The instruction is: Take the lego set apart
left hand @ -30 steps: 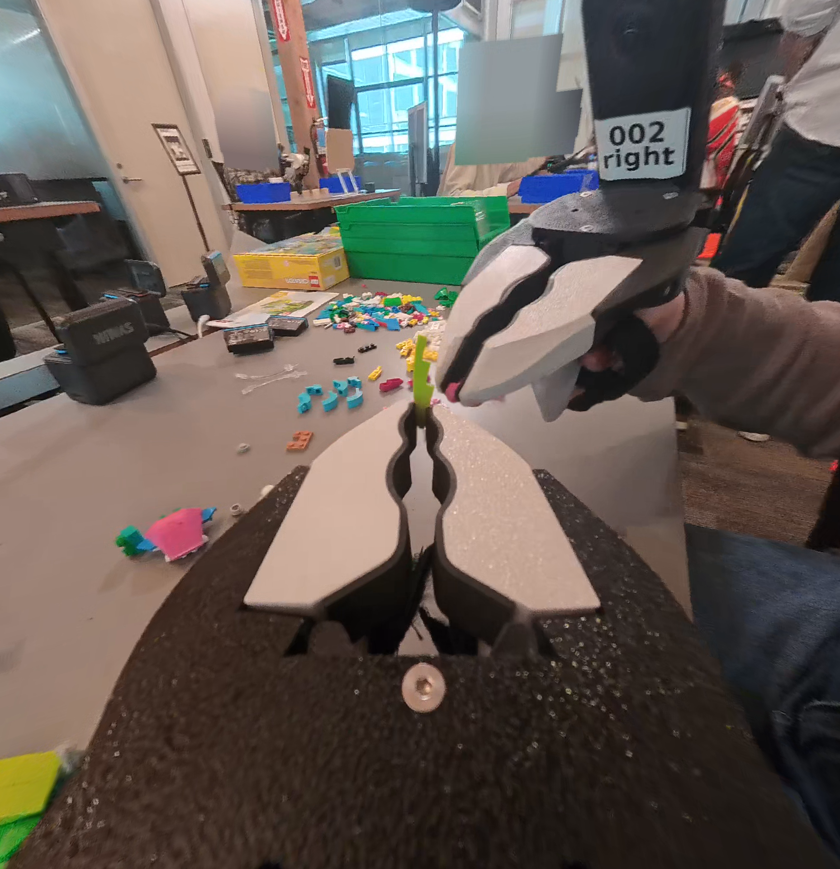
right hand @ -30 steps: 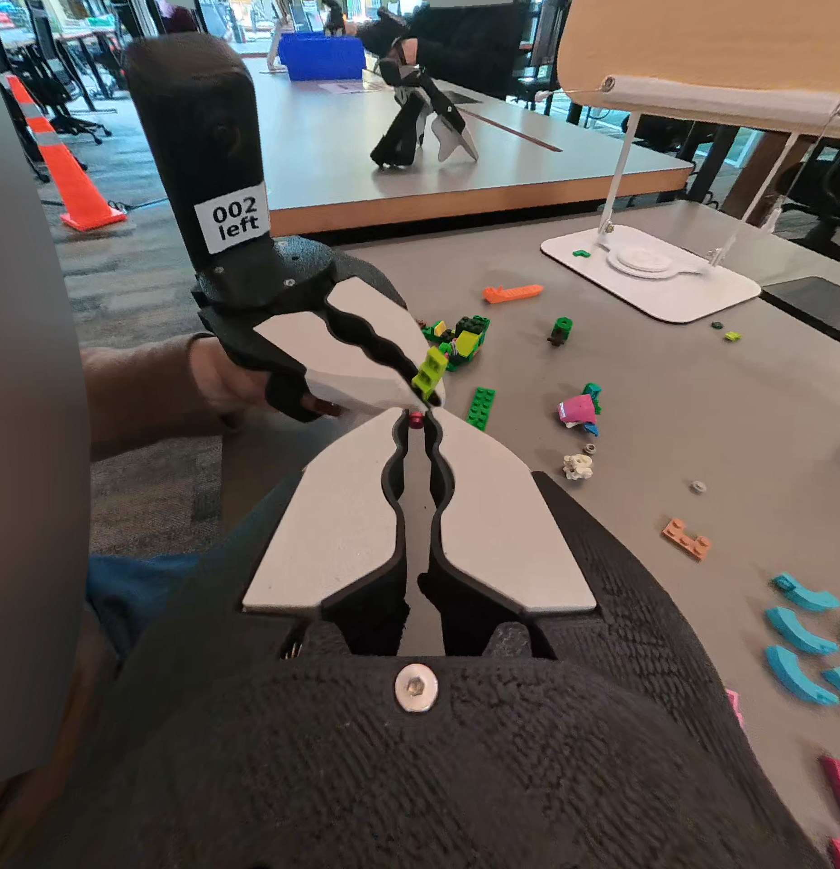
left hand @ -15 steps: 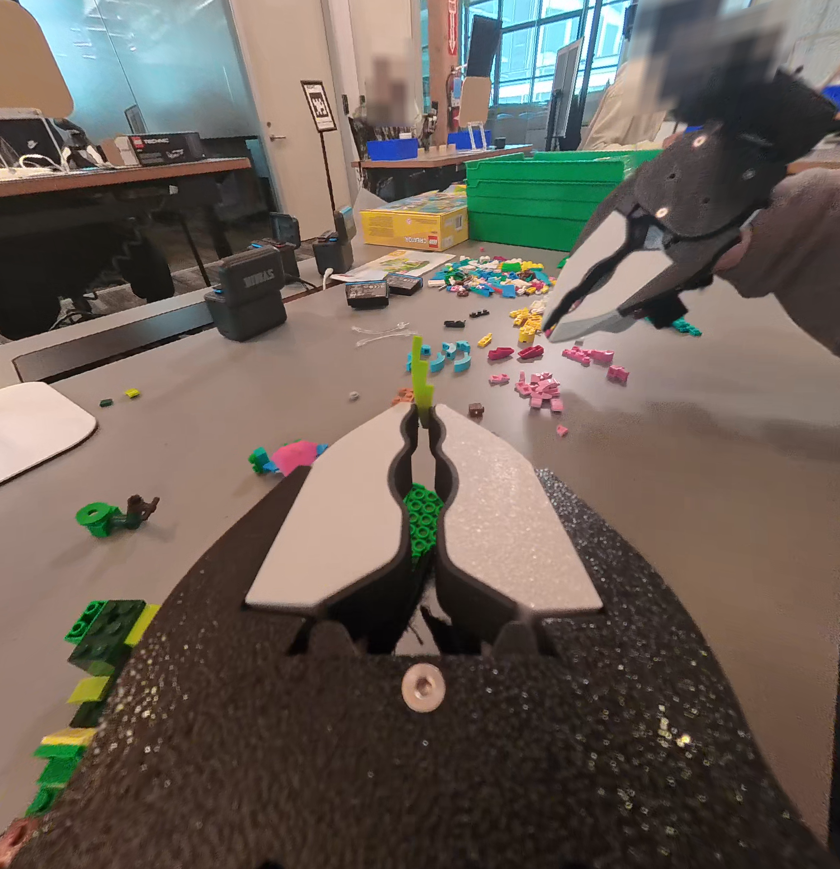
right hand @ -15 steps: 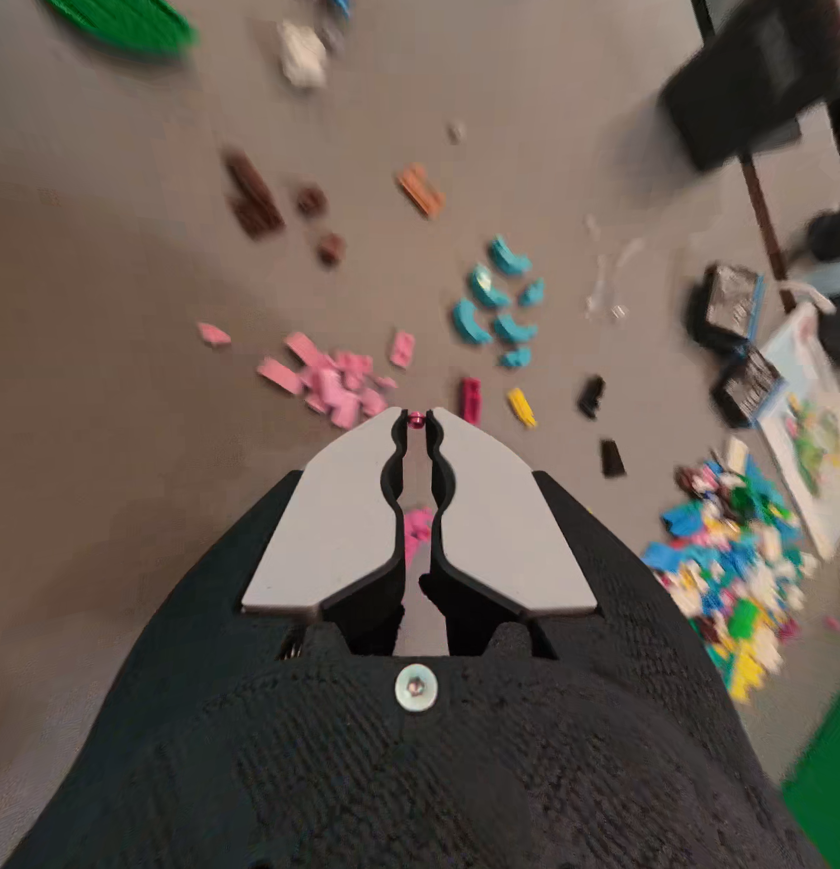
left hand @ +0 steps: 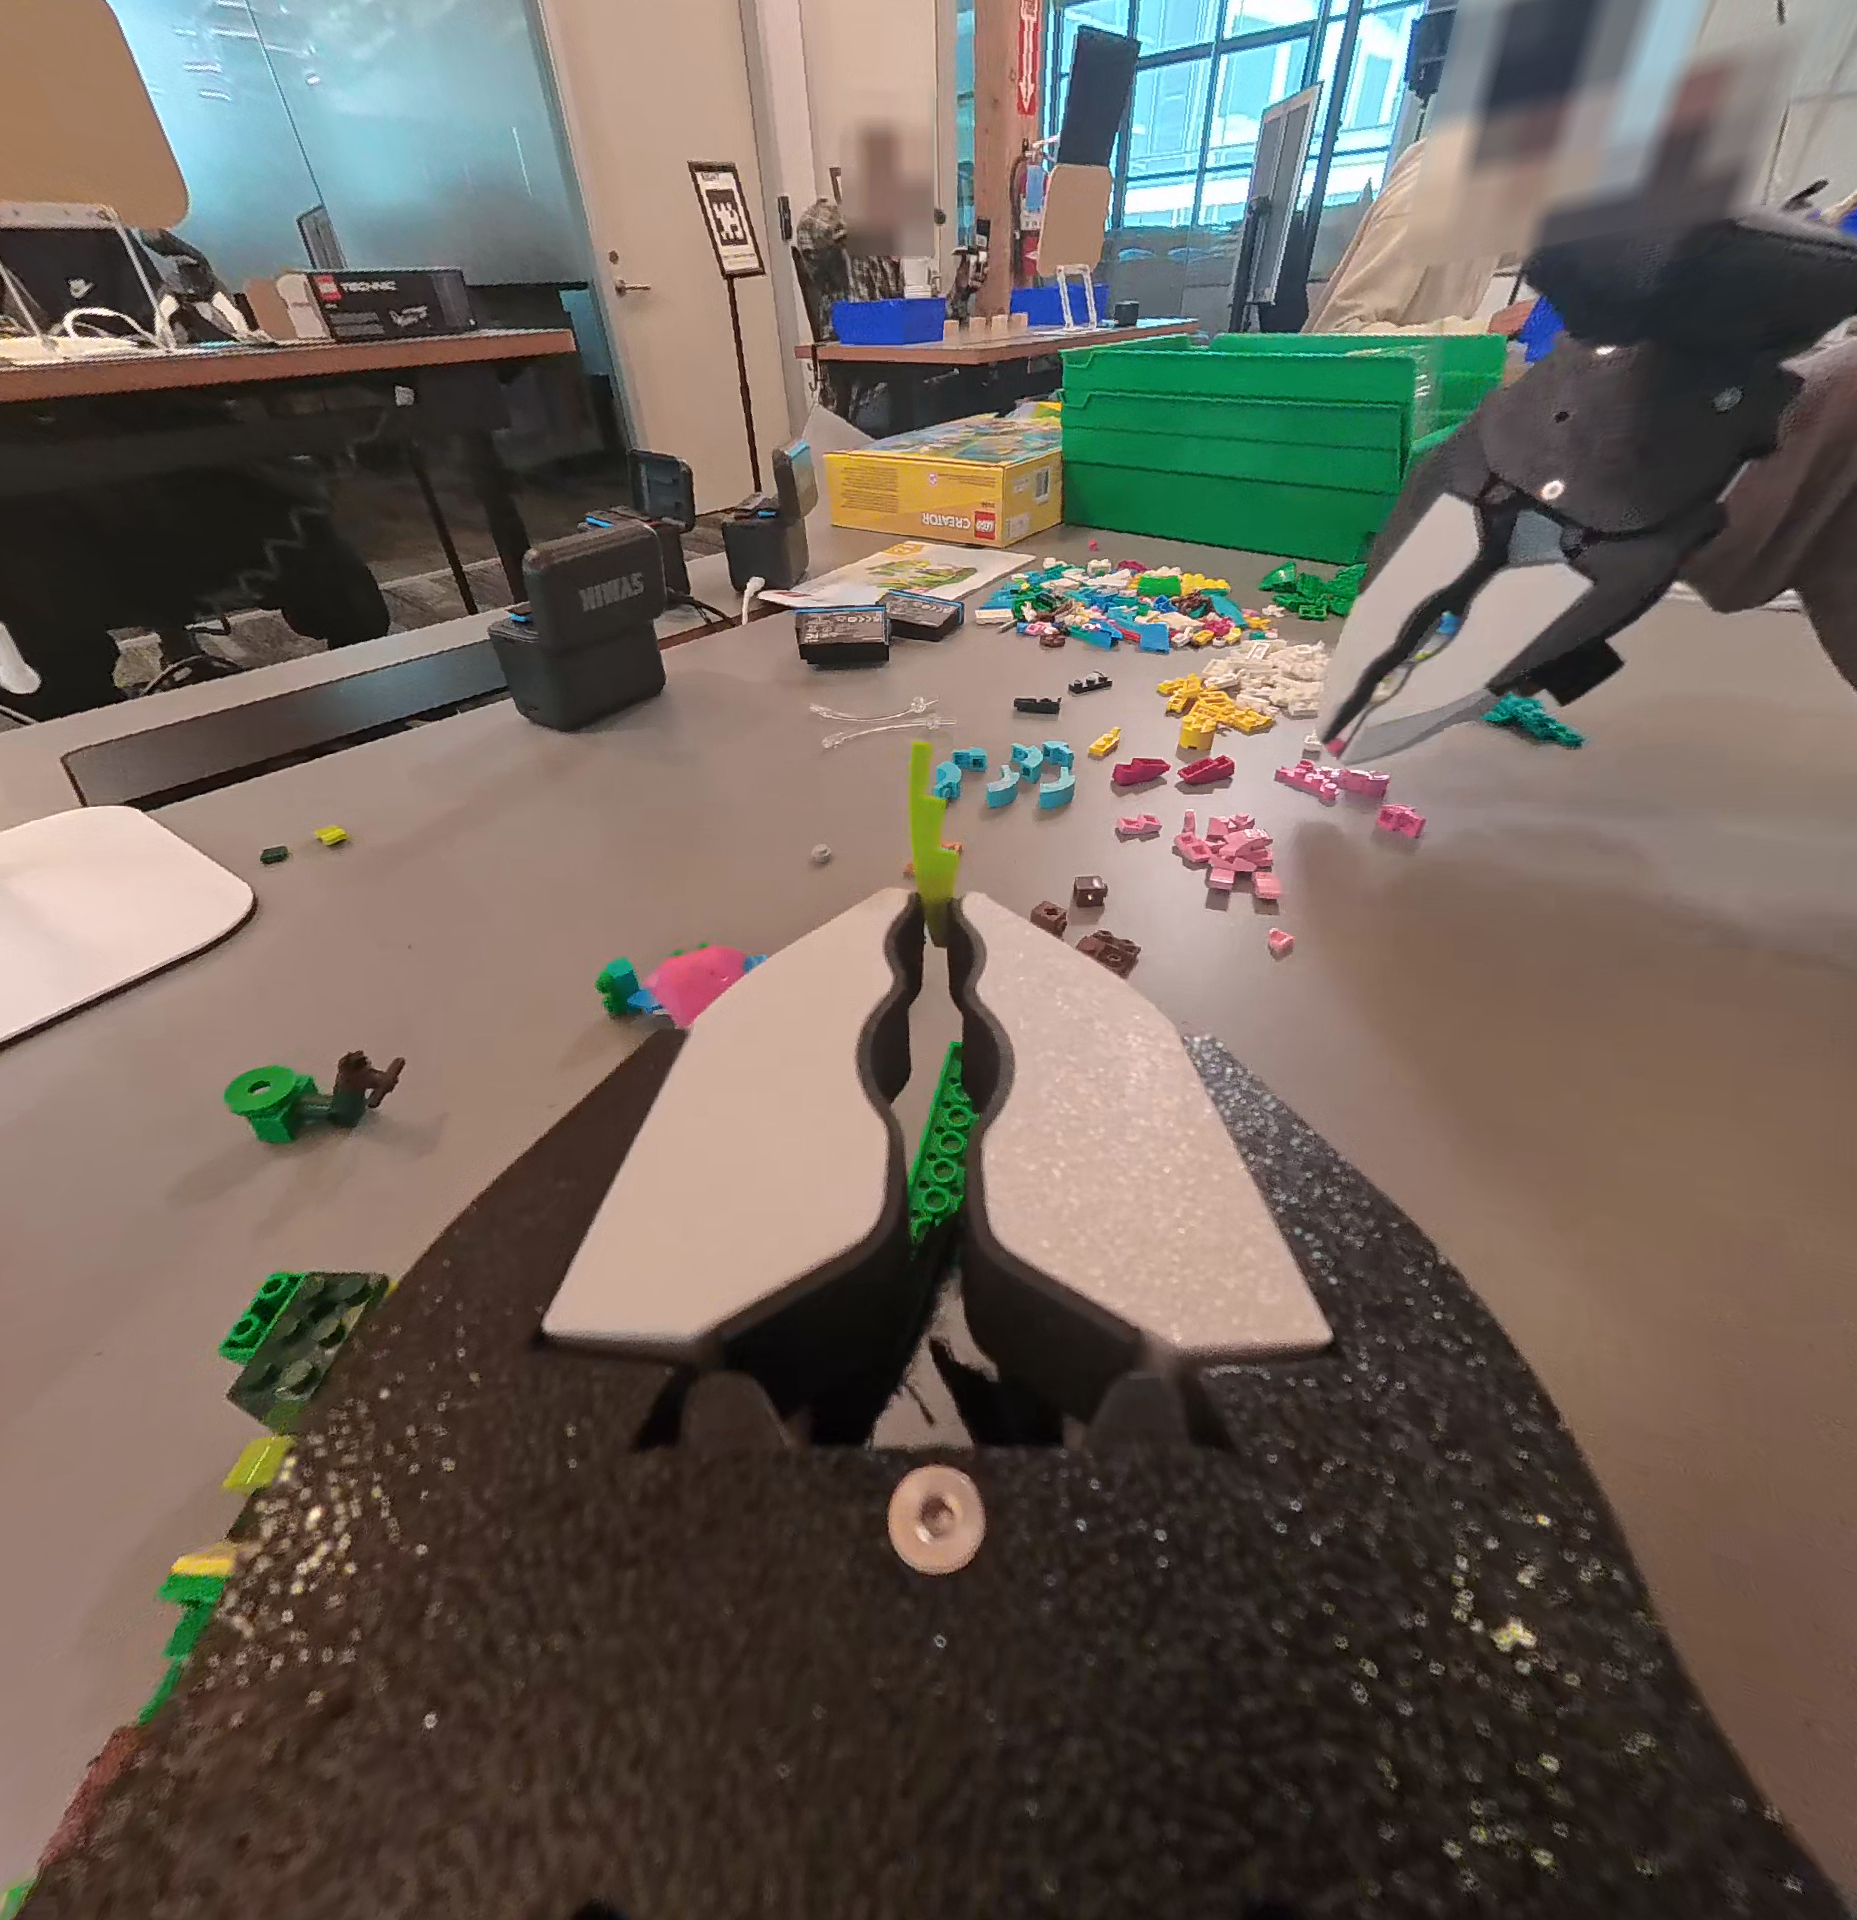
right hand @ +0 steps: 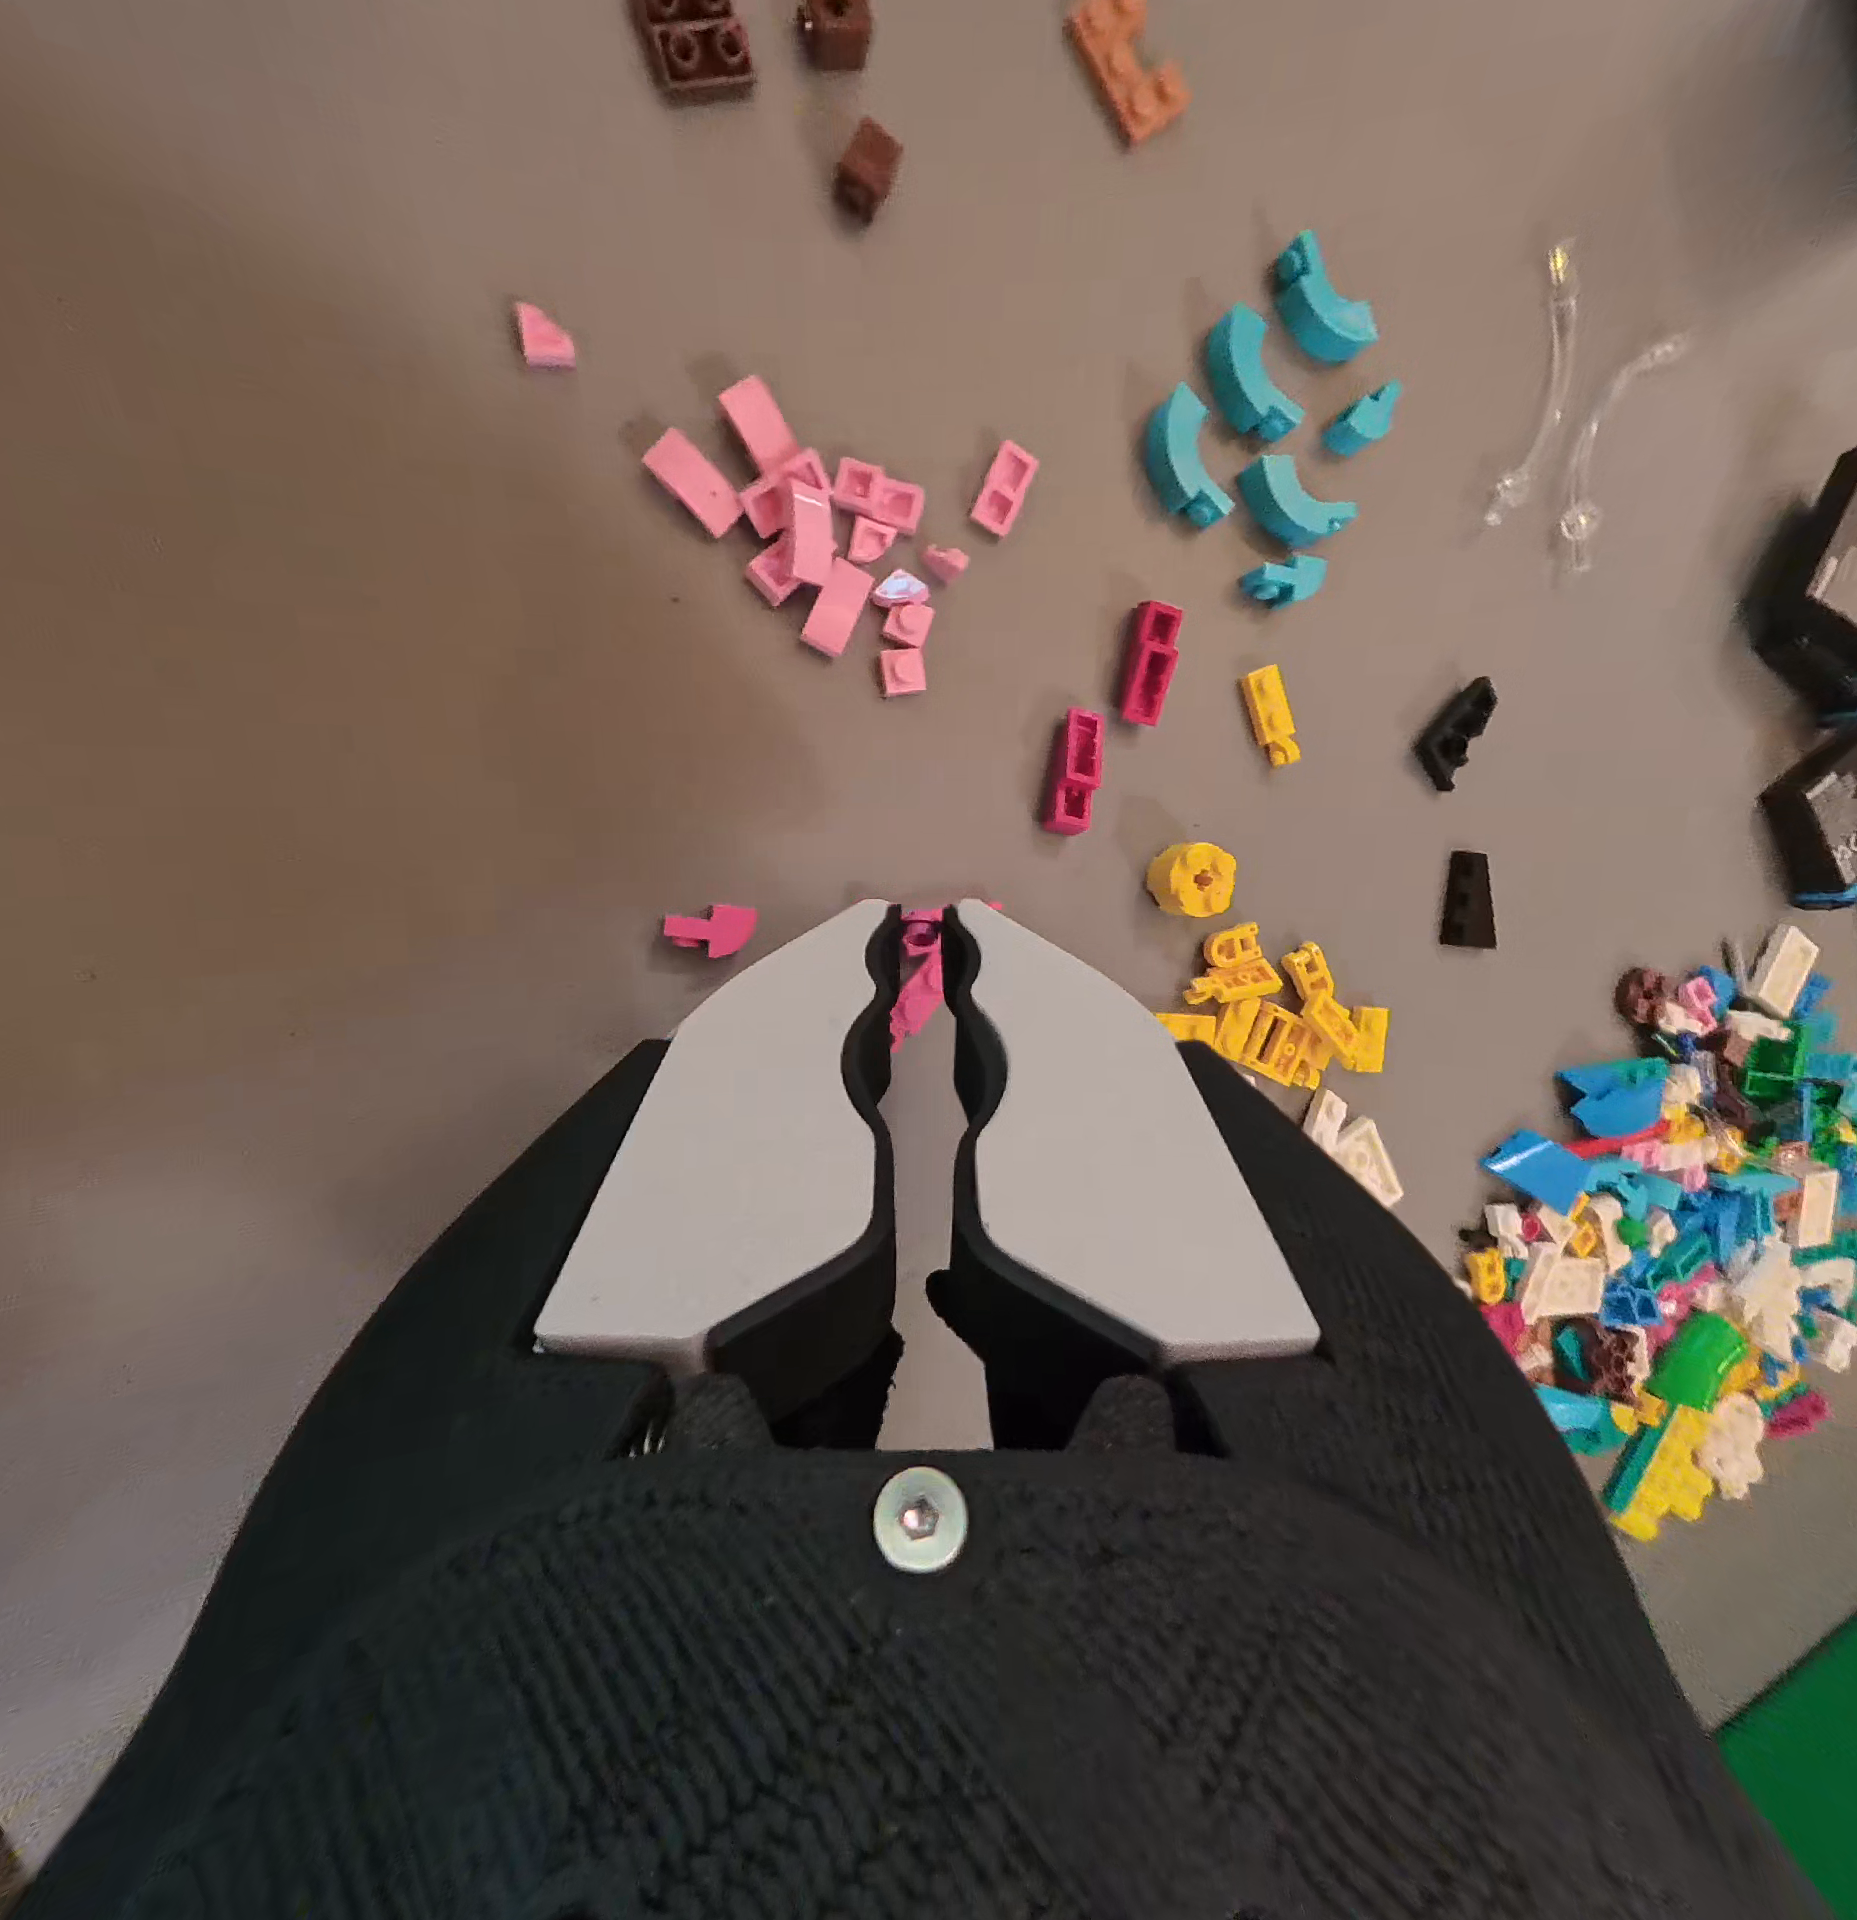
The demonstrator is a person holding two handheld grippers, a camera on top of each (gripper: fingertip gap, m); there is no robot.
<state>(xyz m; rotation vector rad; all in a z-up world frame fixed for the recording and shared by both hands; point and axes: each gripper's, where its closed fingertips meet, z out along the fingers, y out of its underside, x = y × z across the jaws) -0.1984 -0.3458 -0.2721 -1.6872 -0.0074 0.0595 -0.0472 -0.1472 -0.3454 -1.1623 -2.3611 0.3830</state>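
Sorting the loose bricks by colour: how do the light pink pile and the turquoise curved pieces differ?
The light pink pile is small blocky and sloped bricks, heaped and touching; the turquoise curved pieces are arched and lie mostly apart, flat on the table. The pink group holds more pieces and the turquoise ones look larger each. Both are loose, single-colour groups on the grey table.
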